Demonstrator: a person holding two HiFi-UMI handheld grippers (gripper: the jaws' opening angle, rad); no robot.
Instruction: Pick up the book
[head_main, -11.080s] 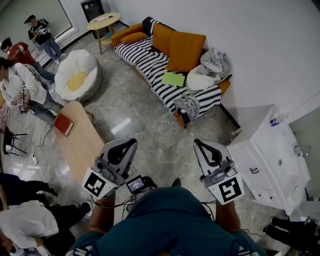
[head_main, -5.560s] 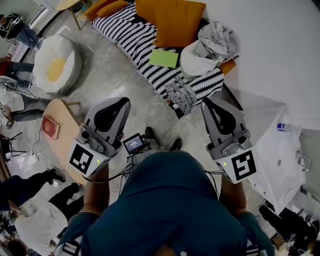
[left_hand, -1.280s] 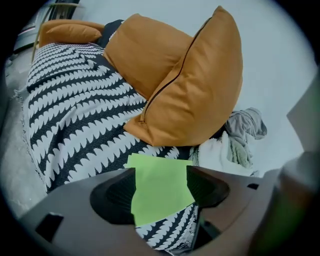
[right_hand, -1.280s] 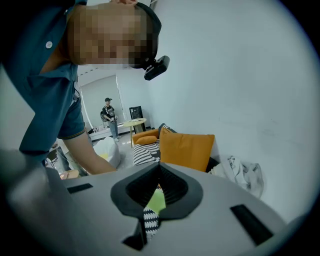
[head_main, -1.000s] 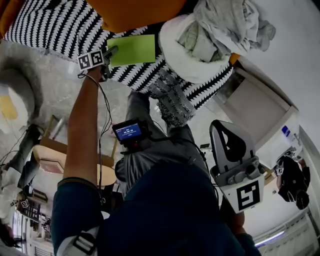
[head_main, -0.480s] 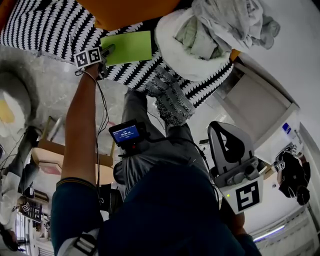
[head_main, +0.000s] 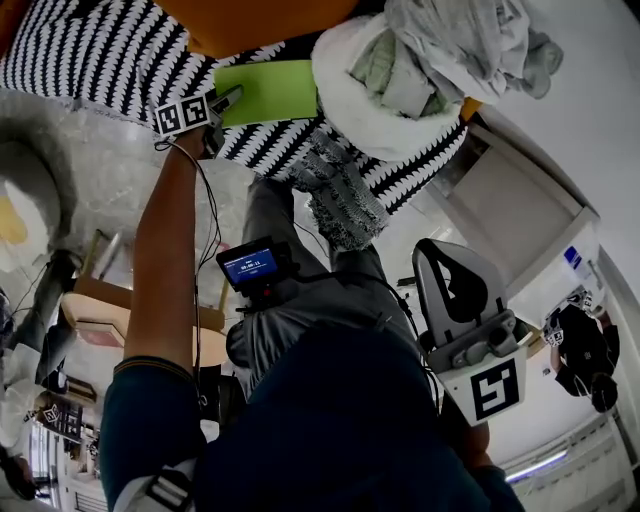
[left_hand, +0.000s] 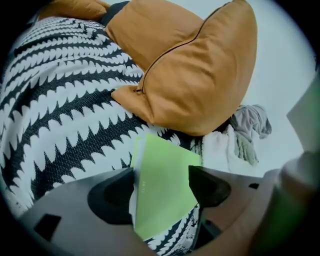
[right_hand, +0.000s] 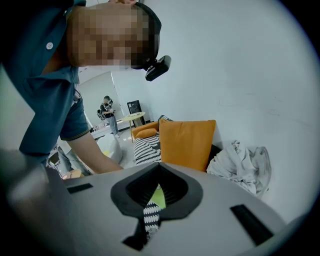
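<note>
A thin bright green book (head_main: 272, 90) lies flat on the black-and-white striped sofa cover (head_main: 90, 55). My left gripper (head_main: 229, 99) is stretched out to the book's left edge. In the left gripper view the book (left_hand: 165, 200) lies between the two jaws of the left gripper (left_hand: 161, 175). The jaws have just been opening and stand wide, and the pads do not press on the book. My right gripper (head_main: 446, 262) hangs back near the person's body, shut and empty. The right gripper view shows the right gripper (right_hand: 159, 169) with its jaws together.
A big orange cushion (left_hand: 195, 75) leans just behind the book. A white pillow (head_main: 365, 95) with crumpled grey clothes (head_main: 470, 40) lies to the book's right. A white cabinet (head_main: 520, 215) stands at the right, a wooden table (head_main: 95, 300) at the left.
My left gripper has edged toward the book, so its tips now reach over the book's left edge. The right gripper has stayed where it was.
</note>
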